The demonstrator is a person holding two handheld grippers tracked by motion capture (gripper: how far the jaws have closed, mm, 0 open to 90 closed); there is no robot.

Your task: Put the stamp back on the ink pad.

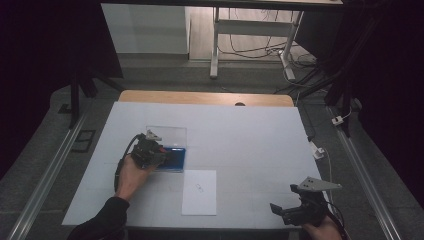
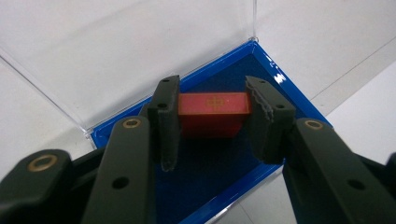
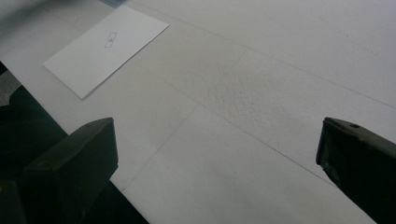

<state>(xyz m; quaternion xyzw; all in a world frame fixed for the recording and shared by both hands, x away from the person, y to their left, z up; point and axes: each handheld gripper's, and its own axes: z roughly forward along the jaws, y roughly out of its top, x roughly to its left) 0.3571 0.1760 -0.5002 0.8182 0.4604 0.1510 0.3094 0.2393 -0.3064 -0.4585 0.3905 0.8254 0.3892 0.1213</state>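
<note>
table (image 1: 260, 150) flat, matte white | paper sheet (image 1: 199, 192) lower centre, thin | blue case (image 2: 289, 100) centre-left, velvety floor, clear hinged lid (image 2: 116, 56) raised | left gripper (image 2: 212, 116) nearer, clenched across red block (image 2: 214, 112), glossy rectangular, long axis spanning the jaws, inside case | right gripper (image 3: 217, 154) lower right, jaws spread, released

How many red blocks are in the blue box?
1. The red block sits in the blue box, clamped between the left gripper jaws. The jaws cover part of the box floor, so another could hide there.
</note>
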